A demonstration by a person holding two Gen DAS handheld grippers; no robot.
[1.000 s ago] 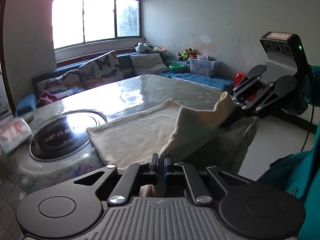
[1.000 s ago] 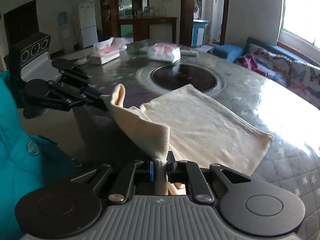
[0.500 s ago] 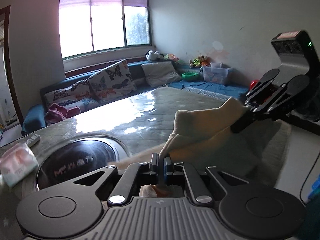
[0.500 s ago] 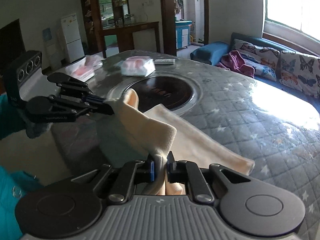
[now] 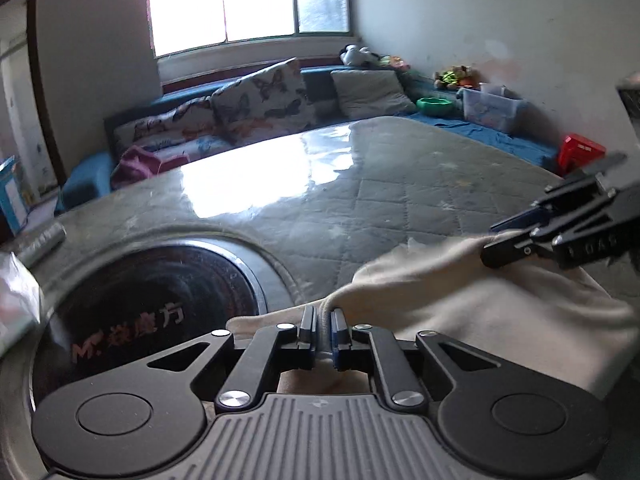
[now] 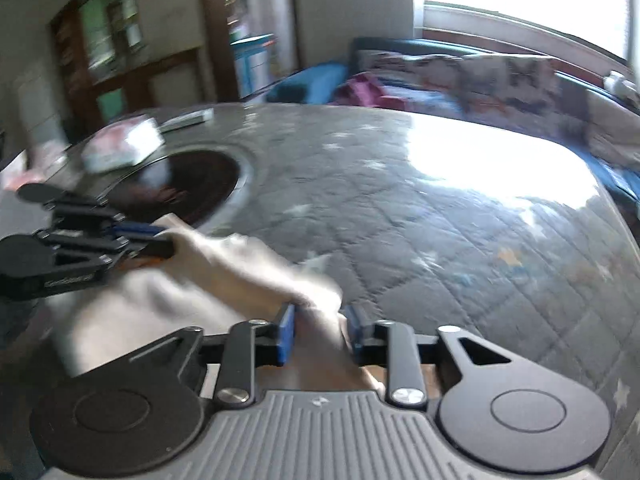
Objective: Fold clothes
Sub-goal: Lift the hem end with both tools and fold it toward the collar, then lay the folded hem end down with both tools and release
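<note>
A cream cloth (image 5: pixel 480 312) lies doubled over on the grey quilted table (image 5: pixel 400 200). My left gripper (image 5: pixel 323 332) is shut on one corner of it, low over the table beside the black round plate. In the right wrist view, my right gripper (image 6: pixel 319 330) is open, its blue pads (image 6: pixel 286 332) apart, with the cloth (image 6: pixel 240 272) loose between them. The left gripper (image 6: pixel 164 242) shows at the left of that view, pinching its corner. The right gripper (image 5: pixel 500 240) appears at the right of the left wrist view, fingers spread around the cloth edge. The right wrist view is blurred.
A black round plate (image 5: pixel 140 300) is set into the table to the left of the cloth. A tissue pack (image 6: pixel 124 148) and a remote (image 5: pixel 40 240) lie beyond it. A sofa with butterfly cushions (image 5: pixel 240 120) stands behind the table.
Both grippers have carried the lifted cloth edge forward over the table and down, folding it over. The right gripper's fingers, shut on the cloth before, have opened.
</note>
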